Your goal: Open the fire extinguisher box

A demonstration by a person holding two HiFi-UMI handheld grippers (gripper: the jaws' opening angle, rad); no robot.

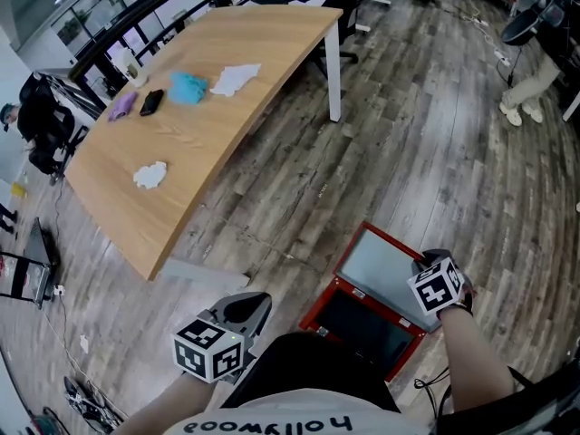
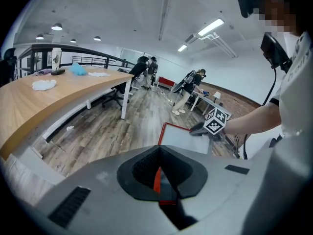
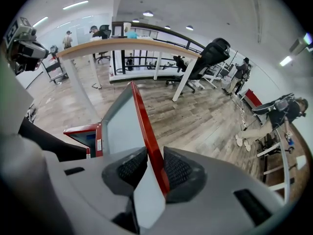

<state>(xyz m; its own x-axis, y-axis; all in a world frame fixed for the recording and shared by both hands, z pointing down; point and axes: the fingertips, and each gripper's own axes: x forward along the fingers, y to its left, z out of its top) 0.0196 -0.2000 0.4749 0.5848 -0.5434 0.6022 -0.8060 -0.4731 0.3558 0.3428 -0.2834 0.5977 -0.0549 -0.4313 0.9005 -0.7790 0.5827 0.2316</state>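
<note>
1. Looking down, you see a long wooden worktop (image 1: 208, 134) at the upper left. It carries a blue cloth (image 1: 188, 87) and a white cloth (image 1: 150, 175), both well apart from your tools.
2. Your left gripper (image 1: 246, 306) hangs low at the left over the wood floor (image 1: 426, 152). It is near the box's left corner without touching it. Its jaws are pressed together and hold nothing.
3. The fire extinguisher box (image 1: 367, 326), red-rimmed with a dark inside, sits on the floor at the lower middle, close in front of you. Its door (image 1: 381, 265), a grey panel in a red frame, is swung open.
4. Your right gripper (image 1: 426, 263) is at the door's right edge. Its jaws are clamped on the red frame, one pad against each face.
</note>
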